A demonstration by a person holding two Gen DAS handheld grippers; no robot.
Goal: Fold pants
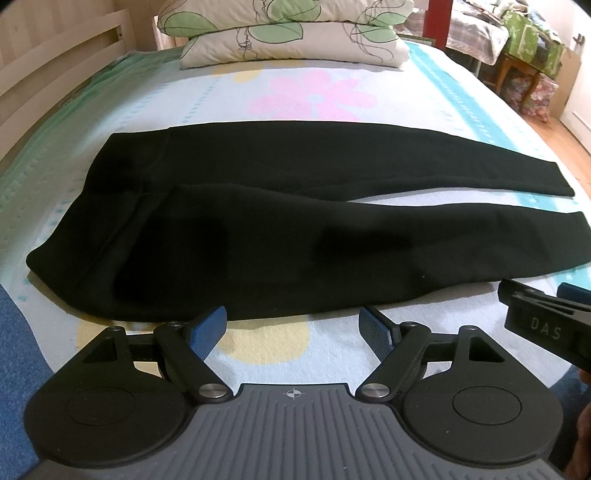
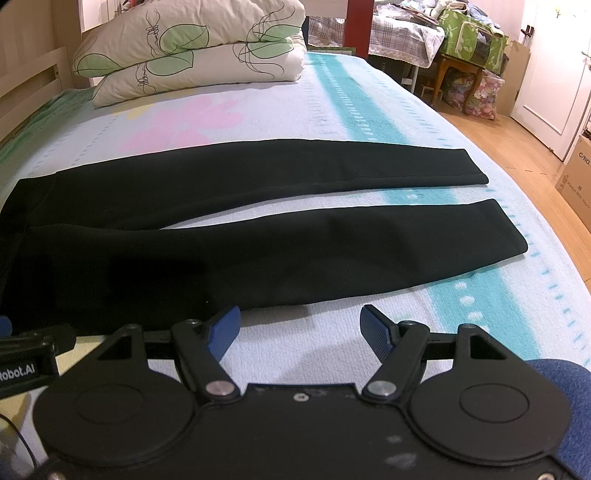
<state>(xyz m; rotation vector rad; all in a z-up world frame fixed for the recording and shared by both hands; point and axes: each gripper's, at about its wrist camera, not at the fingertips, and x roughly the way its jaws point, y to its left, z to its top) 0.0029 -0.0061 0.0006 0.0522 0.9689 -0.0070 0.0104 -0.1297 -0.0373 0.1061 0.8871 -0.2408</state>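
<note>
The pants (image 1: 258, 229) lie flat and unfolded on the bed (image 1: 443, 110), long axis running 9 to 3 o'clock across both views. The waist end points to 9 o'clock; the two legs run out toward 3 o'clock. In the right wrist view the pants (image 2: 207, 236) show both cuffs: the far leg (image 2: 332, 166) ends near 2 o'clock, the near leg (image 2: 369, 243) ends near 3 o'clock, and a narrow wedge of sheet shows between them, widening toward the cuffs. The legs meet at the crotch toward 9 o'clock. The near leg's long edge is the side closest to both grippers.

The left gripper (image 1: 293, 328) sits at 6 o'clock in its own view, released, fingers spread wide, holding nothing, its blue pads (image 1: 207, 328) just short of the pants' near edge. The right gripper (image 2: 300, 328) is likewise released and empty, its pads (image 2: 376, 328) just short of the near leg's edge. Each gripper shows at the other's side: the right gripper (image 1: 546, 317) at 4 o'clock in the left view, the left gripper (image 2: 26, 354) at 8 o'clock in the right view.

Two stacked pillows (image 1: 288, 33) with a leaf print rest at 12 o'clock at the head of the bed, well apart from the pants. A wooden headboard (image 1: 44, 59) is at 10 o'clock. Off the bed at 2 o'clock stand a red post (image 2: 356, 26), a small table (image 2: 461, 70) heaped with bags, and a cardboard box (image 2: 576, 177) on the wood floor. Nothing lies on the pants or between them and the grippers.
</note>
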